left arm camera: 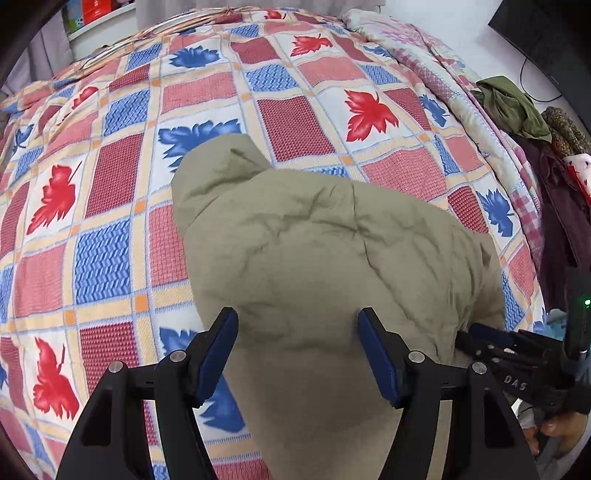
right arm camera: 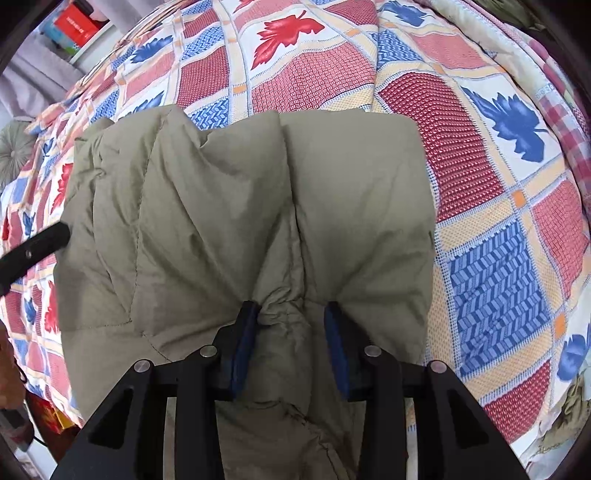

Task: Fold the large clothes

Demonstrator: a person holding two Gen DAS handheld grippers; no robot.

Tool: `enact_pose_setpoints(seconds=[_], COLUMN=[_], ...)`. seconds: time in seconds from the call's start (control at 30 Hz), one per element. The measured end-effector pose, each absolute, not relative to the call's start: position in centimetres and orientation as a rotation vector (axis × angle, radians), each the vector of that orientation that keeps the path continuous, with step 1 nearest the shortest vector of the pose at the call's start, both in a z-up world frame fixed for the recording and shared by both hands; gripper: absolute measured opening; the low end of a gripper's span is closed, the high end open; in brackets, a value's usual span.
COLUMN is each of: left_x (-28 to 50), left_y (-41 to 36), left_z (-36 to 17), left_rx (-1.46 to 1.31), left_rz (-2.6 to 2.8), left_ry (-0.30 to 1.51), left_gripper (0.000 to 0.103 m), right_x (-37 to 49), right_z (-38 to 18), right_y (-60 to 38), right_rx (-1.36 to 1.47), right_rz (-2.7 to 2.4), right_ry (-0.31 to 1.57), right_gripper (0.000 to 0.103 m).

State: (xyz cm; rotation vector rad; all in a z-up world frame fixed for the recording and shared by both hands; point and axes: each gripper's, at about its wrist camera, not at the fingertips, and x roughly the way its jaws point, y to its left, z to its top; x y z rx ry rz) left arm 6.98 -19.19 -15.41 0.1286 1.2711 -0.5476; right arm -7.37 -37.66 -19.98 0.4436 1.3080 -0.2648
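Note:
A puffy olive-khaki jacket (left arm camera: pixel 314 258) lies on the bed, bunched into a thick mound. It also fills the middle of the right wrist view (right arm camera: pixel 240 221). My left gripper (left arm camera: pixel 297 332) is open, its blue pads spread wide above the jacket's near part, holding nothing. My right gripper (right arm camera: pixel 291 321) is partly closed on a bunched fold of the jacket between its blue pads. The right gripper also shows at the jacket's right edge in the left wrist view (left arm camera: pixel 498 343). One finger of the left gripper (right arm camera: pixel 37 243) shows at the left of the right wrist view.
The bed is covered by a checked bedspread (left arm camera: pixel 129 184) with red and blue leaves. A quilt roll (left arm camera: pixel 424 62) lies along the far right. A pile of dark clothes (left arm camera: pixel 524 110) sits at the bed's right side. A shelf (left arm camera: pixel 96 22) stands at the back left.

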Motion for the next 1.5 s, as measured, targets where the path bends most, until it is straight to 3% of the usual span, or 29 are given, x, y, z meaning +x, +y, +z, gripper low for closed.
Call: enact_pose_setpoints(seconds=[0.23,0.3,0.33,0.37,0.4,0.67,0.97,1.07,1.3,1.43,1.5], left_x=[6.5,6.4,6.3,6.2,6.0,5.7,6.0,6.0,6.9,7.7,8.1], left_y=[-17.8,-17.6,-17.6,-17.5,-17.4,-16.6,-14.7,-14.6,-14.0,-13.1,-12.7], left_z=[-15.0,-15.0,-15.1,-15.1,-15.1,-16.1,-18.2,-18.5,-19.9,-20.4,-20.9], left_rx=[0.096,0.1,0.106,0.111,0.111,0.122,-0.01,-0.038,-0.116,-0.181,-0.239], left_rz=[-0.548,-0.547,-0.545,-0.542,-0.54,-0.508,-0.537,-0.562,-0.568,-0.562,-0.594], left_ry=[1.309,1.312,1.31,1.309,1.302,1.305,1.389,1.402,1.448,1.446,1.468], left_gripper=[0.068,0.069,0.073,0.093,0.102,0.102,0.102,0.102,0.102,0.102,0.102], right_x=[-8.9,-9.5,-9.8,-10.0,-10.1,-10.9,-11.6,-12.0,-12.1,-11.4,-11.1], right_z=[-16.7,-16.1,-15.8,-15.7,-15.5,-15.4,-15.7,-16.4,-18.7,-19.9,-20.4], right_y=[-37.2,-37.3,-37.4,-37.5,-37.5,-38.3,-40.9,-42.3,-44.5,-45.5,-45.9], right_rx=[0.433,0.439,0.445,0.448,0.45,0.477,0.543,0.609,0.72,0.773,0.789], right_rz=[-0.281,-0.288,-0.29,-0.292,-0.294,-0.298,-0.3,-0.271,-0.208,-0.158,-0.144], right_ry=[1.26,1.251,1.245,1.243,1.242,1.231,1.199,1.191,1.182,1.181,1.174], right_gripper=[0.042,0.048,0.05,0.05,0.05,0.053,0.063,0.082,0.082,0.103,0.103])
